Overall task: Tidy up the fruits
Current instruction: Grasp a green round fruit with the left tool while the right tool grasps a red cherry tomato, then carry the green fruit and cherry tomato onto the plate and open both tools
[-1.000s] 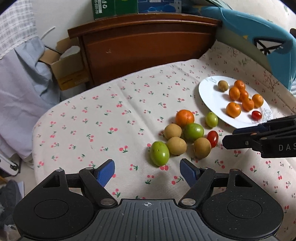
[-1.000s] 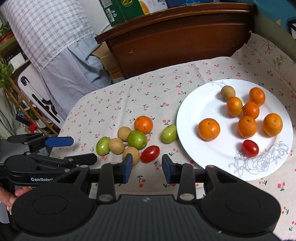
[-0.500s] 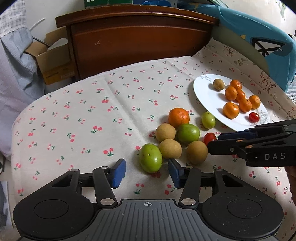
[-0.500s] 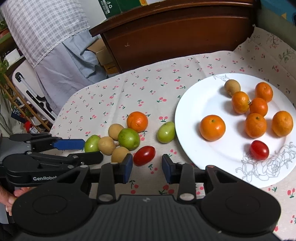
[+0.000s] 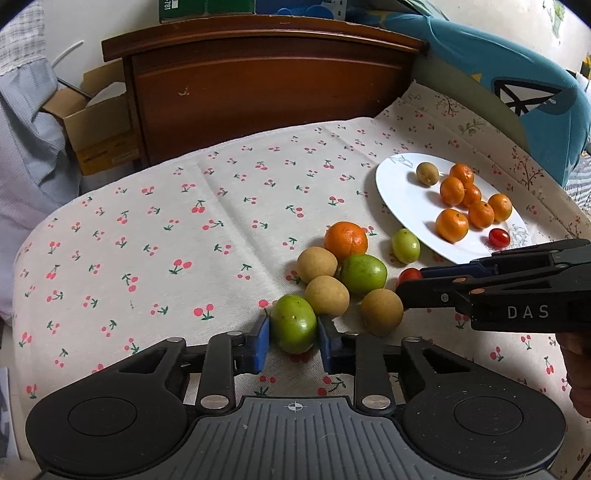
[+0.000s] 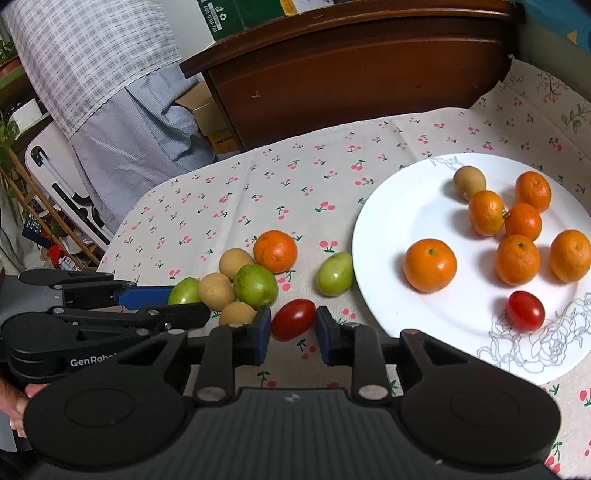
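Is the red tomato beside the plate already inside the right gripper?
Yes. The red tomato lies on the cloth between the right gripper's blue pads, which have just been closing and touch its sides.

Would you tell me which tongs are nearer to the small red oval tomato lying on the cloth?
Right. The right tongs have it between their blue pads, the small red oval tomato; the left tongs grip a green fruit further off.

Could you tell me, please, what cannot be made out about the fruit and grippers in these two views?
- Left wrist view: most of the loose red cherry tomato is hidden behind the right hand-held gripper.
- Right wrist view: the green fruit between the jaws of the left hand-held gripper is partly covered by its fingers.
- Right wrist view: the white plate is cut off by the right edge.
- Both views: the boxes on the wooden cabinet are cropped, lettering unreadable.
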### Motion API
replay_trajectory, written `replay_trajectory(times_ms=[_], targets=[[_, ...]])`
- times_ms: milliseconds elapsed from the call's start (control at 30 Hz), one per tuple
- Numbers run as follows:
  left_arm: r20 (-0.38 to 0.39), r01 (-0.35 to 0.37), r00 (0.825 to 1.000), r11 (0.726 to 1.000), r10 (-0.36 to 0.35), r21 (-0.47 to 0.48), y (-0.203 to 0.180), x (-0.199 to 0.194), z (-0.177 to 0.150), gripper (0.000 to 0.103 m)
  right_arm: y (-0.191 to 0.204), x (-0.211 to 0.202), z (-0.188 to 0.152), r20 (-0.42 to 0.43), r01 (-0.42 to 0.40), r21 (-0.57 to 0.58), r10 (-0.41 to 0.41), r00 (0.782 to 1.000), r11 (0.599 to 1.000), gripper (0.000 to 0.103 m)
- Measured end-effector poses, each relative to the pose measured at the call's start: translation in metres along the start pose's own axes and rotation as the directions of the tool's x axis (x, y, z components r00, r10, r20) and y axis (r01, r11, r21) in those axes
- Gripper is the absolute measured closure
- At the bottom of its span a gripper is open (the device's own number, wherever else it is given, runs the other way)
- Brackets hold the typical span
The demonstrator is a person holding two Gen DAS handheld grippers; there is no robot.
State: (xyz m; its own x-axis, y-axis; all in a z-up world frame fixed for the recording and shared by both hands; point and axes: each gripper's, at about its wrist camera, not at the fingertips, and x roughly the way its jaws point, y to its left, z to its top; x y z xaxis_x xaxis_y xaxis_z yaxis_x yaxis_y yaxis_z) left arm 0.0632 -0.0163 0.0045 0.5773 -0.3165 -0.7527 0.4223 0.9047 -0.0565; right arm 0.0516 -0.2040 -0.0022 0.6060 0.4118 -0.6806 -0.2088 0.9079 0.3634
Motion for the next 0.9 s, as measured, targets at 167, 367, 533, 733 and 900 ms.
replay_trajectory(times_ms=[167, 367, 533, 733, 900], targets=[[0.0, -0.016, 1.0, 1.0, 0.016, -0.005, -0.001, -0.004, 0.0, 0.079, -0.001, -0.003, 0.002, -0.002, -0.003, 0.012, 0.003, 1.0, 1.0, 0.077], [0.038, -0.019, 0.999, 0.999, 0.02, -0.041, 0.0, -0.015, 0.007, 0.079, 0.001, -0.014, 0.008, 0.03, -0.037, 0.024, 0.036, 0.999, 0.999, 0.077], [0.077, -0.008, 0.997, 0.999, 0.012, -0.053, -0.004, -0.025, 0.013, 0.079, 0.003, -0.021, 0.013, 0.053, -0.054, 0.025, 0.053, 0.997, 0.998, 0.077], [0.11, 0.024, 0.994, 0.998, -0.018, -0.051, -0.014, -0.032, 0.023, 0.079, 0.001, -0.03, 0.021, 0.082, -0.059, 0.031, 0.056, 0.995, 0.998, 0.077], [0.143, 0.039, 0.989, 0.999, -0.033, -0.039, -0.025, -0.037, 0.032, 0.079, -0.007, -0.042, 0.029, 0.123, -0.059, 0.053, 0.052, 0.991, 0.997, 0.077]])
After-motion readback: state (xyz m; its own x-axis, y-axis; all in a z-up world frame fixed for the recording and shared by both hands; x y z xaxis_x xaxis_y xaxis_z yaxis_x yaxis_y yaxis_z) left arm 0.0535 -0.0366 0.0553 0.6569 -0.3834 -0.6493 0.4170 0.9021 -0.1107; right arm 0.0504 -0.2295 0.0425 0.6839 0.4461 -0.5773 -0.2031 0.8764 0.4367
